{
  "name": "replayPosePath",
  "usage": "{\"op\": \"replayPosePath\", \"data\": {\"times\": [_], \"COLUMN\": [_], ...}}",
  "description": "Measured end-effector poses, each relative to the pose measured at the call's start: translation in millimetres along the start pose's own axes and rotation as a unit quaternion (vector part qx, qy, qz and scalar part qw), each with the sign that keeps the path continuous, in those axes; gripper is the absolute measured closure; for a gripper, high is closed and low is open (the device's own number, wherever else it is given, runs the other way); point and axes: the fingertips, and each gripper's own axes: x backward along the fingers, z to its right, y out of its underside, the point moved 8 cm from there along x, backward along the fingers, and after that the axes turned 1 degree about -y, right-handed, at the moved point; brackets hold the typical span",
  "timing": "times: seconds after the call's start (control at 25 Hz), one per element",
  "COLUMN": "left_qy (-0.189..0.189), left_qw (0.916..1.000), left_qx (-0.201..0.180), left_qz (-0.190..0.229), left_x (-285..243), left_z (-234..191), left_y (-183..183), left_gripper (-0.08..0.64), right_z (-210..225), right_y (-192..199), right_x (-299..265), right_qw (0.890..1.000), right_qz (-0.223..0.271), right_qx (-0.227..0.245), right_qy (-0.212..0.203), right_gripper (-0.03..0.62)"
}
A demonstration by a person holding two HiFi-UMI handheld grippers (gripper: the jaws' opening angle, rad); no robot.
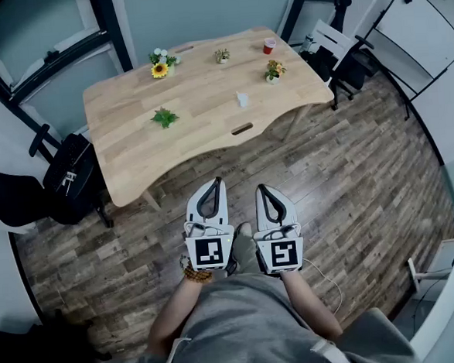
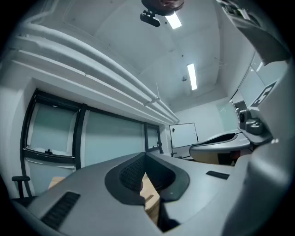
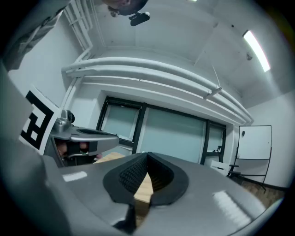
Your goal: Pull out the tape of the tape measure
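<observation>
Since both tools hang level in front of the torso w/ nothing near them, I'd say the task isn't started. Left gripper: jaws clenched tip to tip, empty, only table wood shows thru the gap. Right gripper, just beside it: same, clamped closed on nothing.

Tape measure: can't pick it out in any view. If it's on the table, it's ahead of both tips, well apart.

Handling, my guess: hard smooth case, compact, prob slippery in the pads, so pinch across its flat sides w/ one tool. The tape is likely thin springy steel, light, kinks if bent, snaps back if let go. Take it by the end hook w/ the other tool, pull straight.

Surface: pale wood, decor only. Sunflower and leafy sprig ahead-left, small white item dead ahead, potted plant and red cup ahead-right.

Room: black chair off left, plank floor under the tools, white chair far ahead-right.
</observation>
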Motion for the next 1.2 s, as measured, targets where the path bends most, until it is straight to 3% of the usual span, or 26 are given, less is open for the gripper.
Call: {"op": "replayPosePath", "data": {"times": [0.24,0.68,0.84,1.2], "left_qy": [-0.005,0.005,0.009,-0.016], "left_qw": [0.9999,0.9986,0.9984,0.997], "left_qx": [0.002,-0.04,-0.027,-0.037], "left_qz": [-0.015,-0.034,-0.05,-0.066], "left_x": [-37.5,-146.2,-185.1,-233.4], "left_z": [-5.2,-0.7,12.3,8.0], "left_y": [6.6,18.9,22.2,36.9], "left_gripper": [0.552,0.552,0.552,0.552], "right_z": [27.1,104.1,141.1,190.5], "right_y": [12.8,37.6,47.7,79.5], "right_x": [-32.0,-111.9,-132.2,-173.9], "right_qw": [1.0,0.999,0.998,0.996], "right_qz": [-0.009,-0.004,-0.008,-0.041], "right_qx": [-0.008,-0.045,-0.061,-0.075], "right_qy": [-0.005,-0.015,-0.013,-0.031], "right_gripper": [0.583,0.583,0.583,0.583]}}
